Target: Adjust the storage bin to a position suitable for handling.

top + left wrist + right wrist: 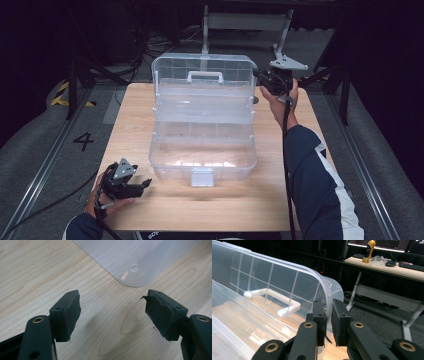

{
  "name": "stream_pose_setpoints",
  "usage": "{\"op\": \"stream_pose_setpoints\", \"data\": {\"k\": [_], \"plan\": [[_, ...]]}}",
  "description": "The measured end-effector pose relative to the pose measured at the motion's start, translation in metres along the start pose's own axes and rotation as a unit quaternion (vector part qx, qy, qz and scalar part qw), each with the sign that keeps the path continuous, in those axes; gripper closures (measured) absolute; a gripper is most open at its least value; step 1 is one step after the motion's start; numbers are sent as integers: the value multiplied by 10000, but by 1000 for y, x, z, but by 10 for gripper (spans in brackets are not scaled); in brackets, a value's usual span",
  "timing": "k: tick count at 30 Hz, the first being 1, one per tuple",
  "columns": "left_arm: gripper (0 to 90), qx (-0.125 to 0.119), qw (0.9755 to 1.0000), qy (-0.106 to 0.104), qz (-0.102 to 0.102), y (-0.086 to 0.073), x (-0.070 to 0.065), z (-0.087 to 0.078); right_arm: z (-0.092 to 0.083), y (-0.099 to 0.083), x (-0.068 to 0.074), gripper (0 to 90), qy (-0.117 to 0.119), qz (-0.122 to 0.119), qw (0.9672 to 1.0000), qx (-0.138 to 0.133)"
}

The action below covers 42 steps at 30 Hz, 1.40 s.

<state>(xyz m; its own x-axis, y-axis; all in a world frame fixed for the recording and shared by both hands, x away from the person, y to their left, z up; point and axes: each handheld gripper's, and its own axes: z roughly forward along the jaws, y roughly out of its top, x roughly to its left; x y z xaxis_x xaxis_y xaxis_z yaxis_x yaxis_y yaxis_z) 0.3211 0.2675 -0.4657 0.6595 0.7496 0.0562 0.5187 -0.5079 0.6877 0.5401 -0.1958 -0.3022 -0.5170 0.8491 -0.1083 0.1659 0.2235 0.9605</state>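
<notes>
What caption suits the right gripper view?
Right gripper pinching the raised lid's rim of a clear plastic toolbox.

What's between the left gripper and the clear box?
Only bare wooden table: in the left gripper view the open left gripper points at the clear box corner with nothing lying in the gap. The high view agrees.

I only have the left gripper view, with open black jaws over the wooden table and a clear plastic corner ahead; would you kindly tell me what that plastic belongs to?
Observer: It is the base of a clear plastic toolbox, standing open on the wooden table.
Operator: Where is its lid?
Observer: The clear ribbed lid stands raised at the far side, white handle facing the camera.
Operator: What is the right gripper doing?
Observer: The right gripper is shut on the lid's rim at its right corner.
</notes>
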Motion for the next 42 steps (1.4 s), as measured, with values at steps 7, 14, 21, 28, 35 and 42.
{"op": "stream_pose_setpoints", "data": {"k": [7,14,21,28,35,42], "plan": [[273,117,9997,-223,62,-3,0,7,7,1,-2,821,-42,8,10000,86],[261,155,9994,-286,90,-4,-3,10,19,0,-6,818,-95,-10,9997,212],[202,147,9992,-346,-116,-6,-1,12,26,0,-10,814,-97,-37,9995,296],[184,76,9994,-312,-105,-8,0,12,35,-1,-12,812,-124,-39,9990,418],[181,61,9993,-334,-125,-9,-1,12,46,-3,-16,806,-132,-71,9982,587],[183,44,9994,-323,-122,-9,-1,12,59,-7,-19,805,-186,-37,9971,733]]}}
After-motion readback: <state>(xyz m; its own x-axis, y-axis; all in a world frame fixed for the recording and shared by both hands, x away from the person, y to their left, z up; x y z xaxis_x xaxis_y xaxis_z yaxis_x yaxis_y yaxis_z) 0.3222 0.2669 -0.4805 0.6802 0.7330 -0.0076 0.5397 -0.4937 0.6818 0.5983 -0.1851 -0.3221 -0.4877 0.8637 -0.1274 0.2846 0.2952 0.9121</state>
